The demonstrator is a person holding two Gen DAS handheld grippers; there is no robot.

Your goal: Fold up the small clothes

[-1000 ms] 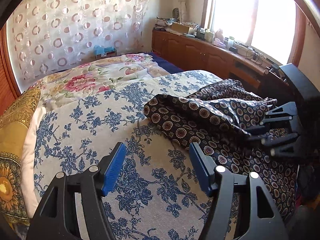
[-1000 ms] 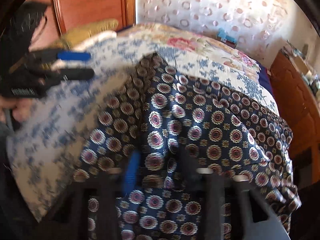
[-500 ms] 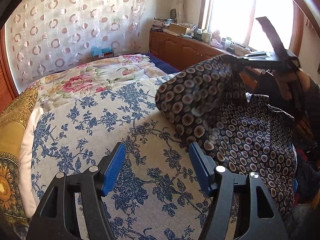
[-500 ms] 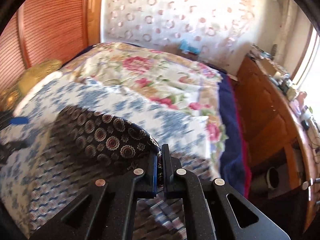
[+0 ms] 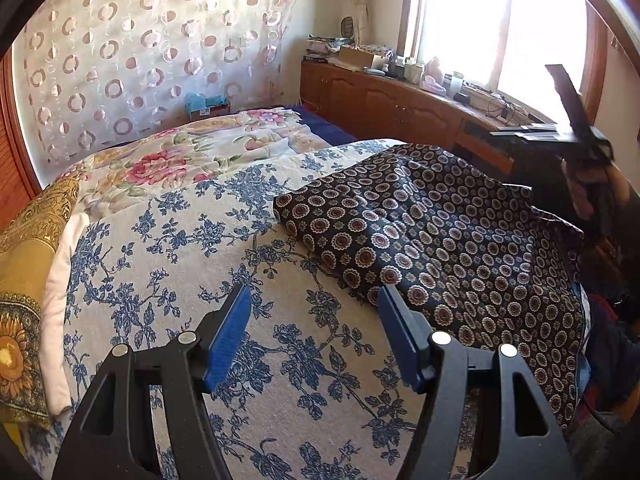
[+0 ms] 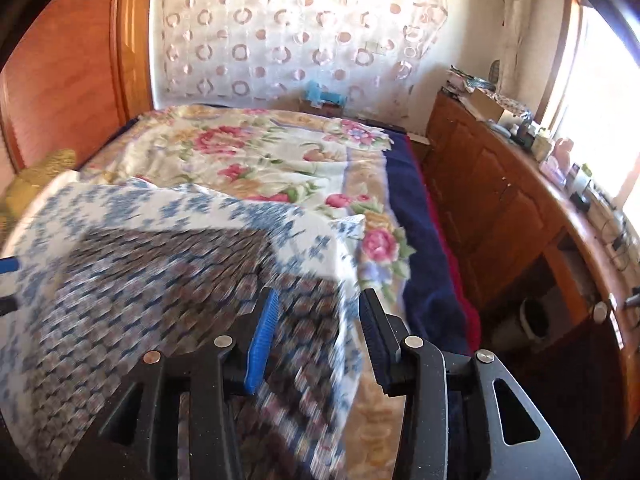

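A dark navy garment with round medallion print (image 5: 448,236) lies spread on the blue-flowered bedspread (image 5: 192,264). It shows blurred in the right wrist view (image 6: 160,288). My left gripper (image 5: 314,312) is open and empty, hovering above the bedspread just left of the garment's near edge. My right gripper (image 6: 316,312) is open and empty above the garment's right part. It also shows in the left wrist view (image 5: 520,132), raised at the garment's far right.
A pink-flowered quilt (image 5: 192,152) lies behind the bedspread. A yellow pillow (image 5: 24,264) is at the left. A wooden cabinet (image 5: 400,100) with clutter runs along the window wall. A wooden headboard (image 6: 72,68) stands at the left.
My right gripper opened and let the garment go. The lifted fold dropped, and the garment now lies flat on the bedspread. My left gripper stayed put.
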